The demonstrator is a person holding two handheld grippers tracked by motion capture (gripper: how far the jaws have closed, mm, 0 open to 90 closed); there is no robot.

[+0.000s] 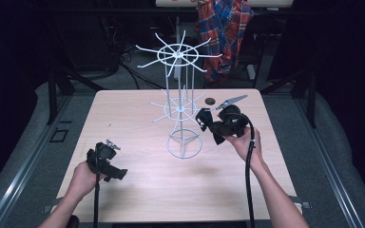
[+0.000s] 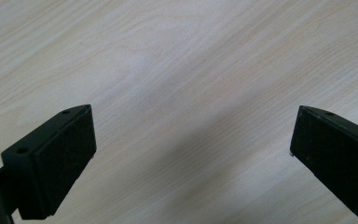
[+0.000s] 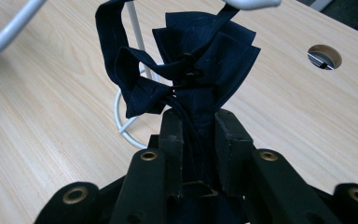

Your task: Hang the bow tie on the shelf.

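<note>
Right gripper (image 3: 193,126) pinches a dark cloth bow (image 3: 191,70) just beside the white wire rack (image 1: 179,107), not yet hung. Left gripper (image 2: 191,140), jaws spread, waits well apart.

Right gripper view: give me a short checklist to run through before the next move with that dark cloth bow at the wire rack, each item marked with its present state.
1. Right gripper jaws clamped on the dark cloth bow: ok.
2. Bow raised near a lower arm of the white wire rack: ok.
3. Bow already hooked on an arm: cannot tell.
4. Left gripper jaws open, nothing between them: ok.
5. Left gripper away from the rack, low over the table: ok.
6. Rack upright on its ring base: ok.
</note>
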